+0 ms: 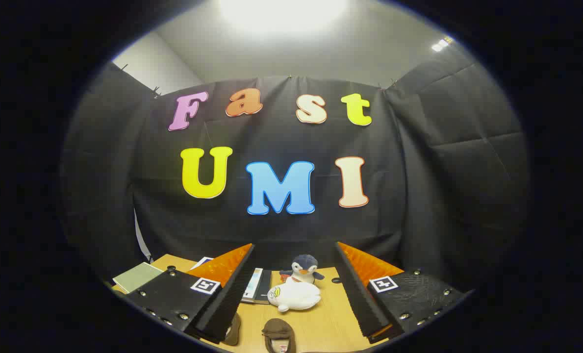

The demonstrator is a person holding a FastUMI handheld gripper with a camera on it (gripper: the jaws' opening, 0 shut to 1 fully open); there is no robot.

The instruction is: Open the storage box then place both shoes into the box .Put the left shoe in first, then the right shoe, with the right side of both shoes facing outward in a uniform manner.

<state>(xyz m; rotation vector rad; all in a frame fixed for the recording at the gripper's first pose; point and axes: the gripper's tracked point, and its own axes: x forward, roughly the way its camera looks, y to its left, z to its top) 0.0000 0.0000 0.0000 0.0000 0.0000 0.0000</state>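
**Hovering wide over the desk, shoe just below**

Hanging above a wooden table (320, 323), the gripper (296, 289) has its two fingers spread wide apart — nothing is held between them, and neither finger touches any object. Each finger carries a small square black-and-white marker on its upper face, the left one (206, 285) and the right one (385, 283).

Between the fingers, low down and close to the camera, sits a brown shoe (278, 334); part of it is cut off below, so I cannot tell which shoe of the pair it is or which way its sides face. A second dark brown shape (233, 330) peeks out right beside the left finger, partly hidden by it — it may be the other shoe, but too little shows to be sure.

Farther ahead, still in the gap between the fingers, a white plush toy (293, 296) lies on its side on the table. Just behind it, touching or nearly so, a grey-and-white plush penguin (304, 268) stands upright near the table's far edge. Beside the white toy, toward the left finger, some books (257, 287) lie flat, partly covered by that finger. Beyond the left finger's outer side a pale green notebook (137, 276) rests on the table's corner.

Behind the table hangs the booth's black cloth wall (433, 186).
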